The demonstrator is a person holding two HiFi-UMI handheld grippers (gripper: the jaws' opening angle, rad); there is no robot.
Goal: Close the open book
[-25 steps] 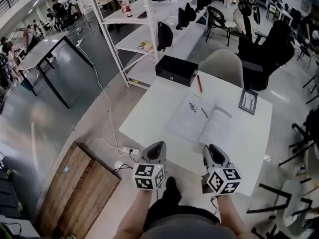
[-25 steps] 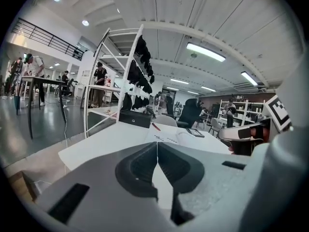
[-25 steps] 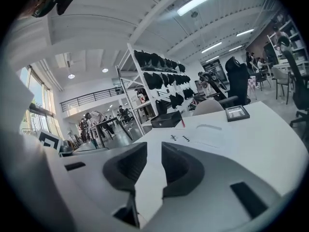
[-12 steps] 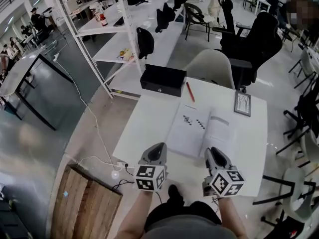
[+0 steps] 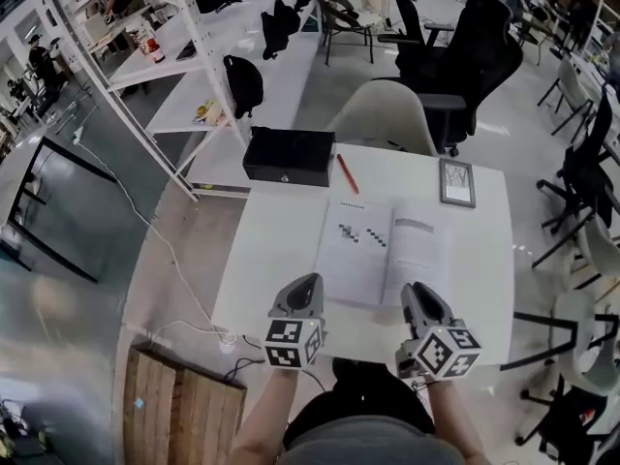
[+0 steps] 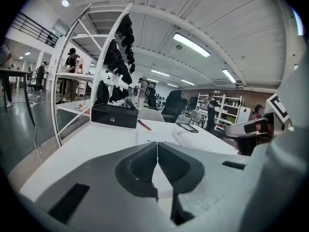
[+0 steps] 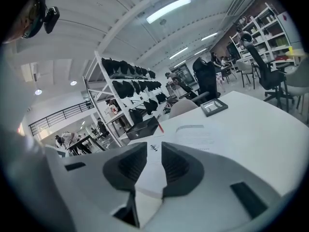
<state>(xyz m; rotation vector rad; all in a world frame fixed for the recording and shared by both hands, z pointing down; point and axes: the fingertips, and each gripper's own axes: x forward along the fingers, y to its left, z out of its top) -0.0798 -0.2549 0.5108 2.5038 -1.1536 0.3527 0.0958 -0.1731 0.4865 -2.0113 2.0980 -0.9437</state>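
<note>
Left tool (image 5: pixel 306 284), clenched empty, and right tool (image 5: pixel 417 291), parted empty, are hovering at six o'clock of the open white paper book (image 5: pixel 386 250), probably to close it.

Your grey two-jaw left gripper (image 5: pixel 306 284): jaws pressed together, empty. Your grey two-jaw right gripper (image 5: pixel 417 291): jaws slightly apart, nothing between. Both side by side, pointing forward, slightly down.

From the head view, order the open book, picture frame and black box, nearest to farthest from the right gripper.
1. Open book, just ahead of the right gripper.
2. Picture frame, farther back on the right.
3. Black box, far back on the left.
</note>
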